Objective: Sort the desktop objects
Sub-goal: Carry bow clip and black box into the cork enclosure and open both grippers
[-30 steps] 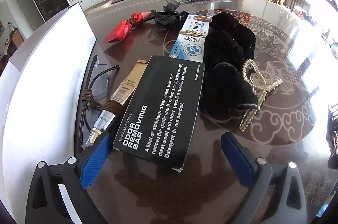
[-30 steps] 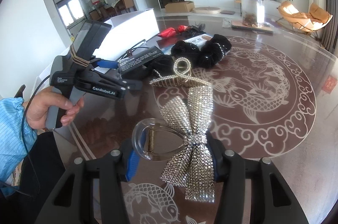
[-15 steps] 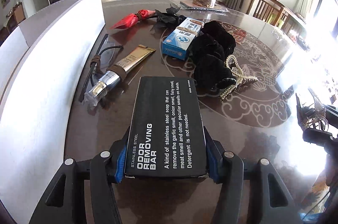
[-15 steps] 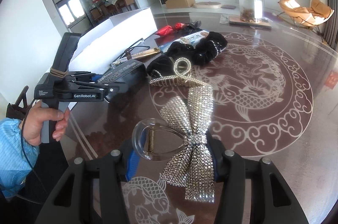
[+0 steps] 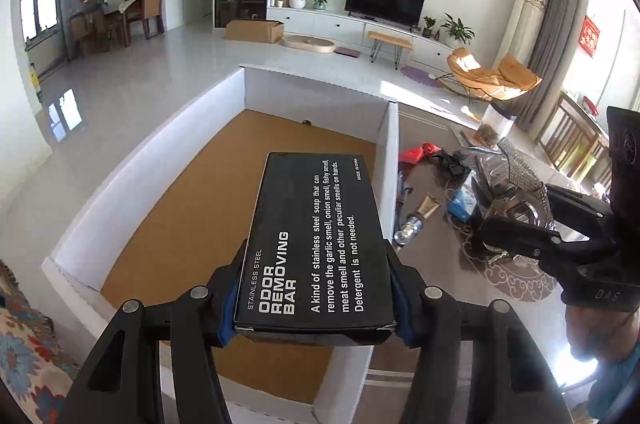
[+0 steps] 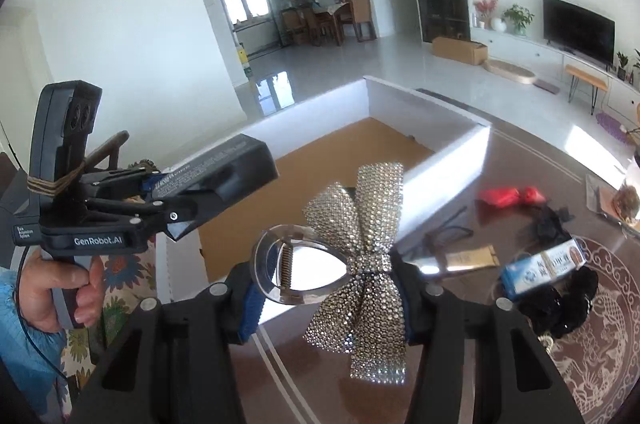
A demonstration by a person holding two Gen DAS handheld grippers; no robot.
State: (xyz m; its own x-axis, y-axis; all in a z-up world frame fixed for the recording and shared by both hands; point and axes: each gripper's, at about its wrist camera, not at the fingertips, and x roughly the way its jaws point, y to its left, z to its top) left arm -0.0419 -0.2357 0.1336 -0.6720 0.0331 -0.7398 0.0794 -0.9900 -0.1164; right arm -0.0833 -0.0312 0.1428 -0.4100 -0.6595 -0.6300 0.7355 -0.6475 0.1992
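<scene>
The left gripper (image 5: 316, 298) is clamped on the near end of a black box (image 5: 312, 240) printed "ODOR REMOVING BAR", its blue pads pressing both long sides. The box hangs in the air, roughly level, over the near right part of a white carton (image 5: 390, 128) with a brown cardboard floor. In the right wrist view the same gripper (image 6: 192, 200) and box (image 6: 216, 168) show from the side, above the carton's (image 6: 440, 164) near left corner, with a hand (image 6: 60, 284) in a blue sleeve on the handle.

The right gripper (image 6: 328, 292) is closed to a narrow gap on a rhinestone bow clip (image 6: 360, 244), gripping it at the knot and the clear oval clasp. The clip is held in the air above the carton's desk-side wall, near its near end.

The carton stands along the left edge of the desk (image 6: 500, 364). Lying on the desk beside the carton's right wall, toward the far edge, are a red wrapped item (image 6: 508, 196), a gold tube (image 6: 468, 258), a blue-and-white box (image 6: 540, 266) and black scrunchies (image 6: 568, 300), all apart from both grippers.
</scene>
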